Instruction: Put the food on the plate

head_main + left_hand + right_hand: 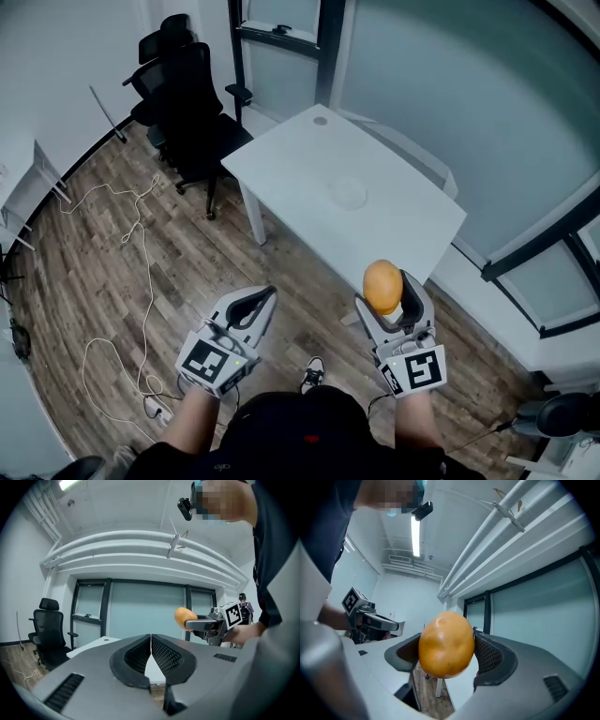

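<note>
An orange, egg-shaped piece of food point(382, 286) sits clamped in my right gripper point(384, 298), held high in front of me; the right gripper view is filled by the food point(446, 644) between the two jaws. A pale round plate point(348, 193) lies near the middle of the white table point(281, 164), well ahead of both grippers. My left gripper point(265, 295) is shut with nothing in it, its jaws meeting along a thin line point(150, 654). From the left gripper view the right gripper point(190, 619) and the food point(184, 617) appear off to the right.
A black office chair point(192, 103) stands left of the table. White cables point(131, 244) trail over the wooden floor on the left. Glass walls with dark frames point(525, 253) run behind and right of the table. A shoe point(314, 372) shows below, between the grippers.
</note>
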Tool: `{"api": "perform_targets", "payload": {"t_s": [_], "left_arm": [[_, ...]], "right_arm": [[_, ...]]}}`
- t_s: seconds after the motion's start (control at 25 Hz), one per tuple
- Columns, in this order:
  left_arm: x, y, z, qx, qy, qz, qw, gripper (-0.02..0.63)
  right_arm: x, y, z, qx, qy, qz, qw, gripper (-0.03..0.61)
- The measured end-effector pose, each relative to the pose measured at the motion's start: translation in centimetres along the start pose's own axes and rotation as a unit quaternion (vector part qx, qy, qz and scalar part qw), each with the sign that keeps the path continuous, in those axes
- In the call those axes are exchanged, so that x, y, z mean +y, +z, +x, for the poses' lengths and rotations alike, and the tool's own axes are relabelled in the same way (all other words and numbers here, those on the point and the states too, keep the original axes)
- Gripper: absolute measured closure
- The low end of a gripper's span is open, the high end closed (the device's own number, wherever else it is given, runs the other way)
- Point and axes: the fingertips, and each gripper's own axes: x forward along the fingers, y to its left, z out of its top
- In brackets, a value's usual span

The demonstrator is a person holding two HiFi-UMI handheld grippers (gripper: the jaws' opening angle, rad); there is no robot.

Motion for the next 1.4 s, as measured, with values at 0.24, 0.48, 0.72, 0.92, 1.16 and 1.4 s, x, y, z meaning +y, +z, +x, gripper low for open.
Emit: {"api": "perform_targets", "payload": {"t_s": [0.24,0.48,0.72,0.92,1.16,1.4], "left_arm": [[0.3,0.5,7.9,0.007,0.006,0.009,0.9999,0.589],[1.5,0.9,13.0,0.027,0.010,0.019,0.9994,0.589],[5.3,0.6,17.1,0.034,-0.007,0.016,0.9993,0.589],[10.8,0.4,20.9,0.025,-0.030,0.003,0.9992,0.589],[17.9,1.4,25.8,0.029,-0.078,0.011,0.9965,0.589],[25.0,1.9,29.0,0.024,-0.103,-0.006,0.9943,0.589]], "right_arm": [[-7.4,-2.1,2.7,-0.007,0.010,0.012,1.000,0.218],[-12.2,-3.0,5.1,-0.007,0.006,0.017,1.000,0.218],[-15.2,-4.9,9.3,0.001,-0.012,0.027,1.000,0.218],[-16.7,-6.0,14.3,0.017,-0.034,0.018,0.999,0.218],[-18.3,-6.4,22.4,0.033,-0.069,0.014,0.997,0.218],[-20.1,-8.5,29.1,0.064,-0.106,0.017,0.992,0.218]]}}
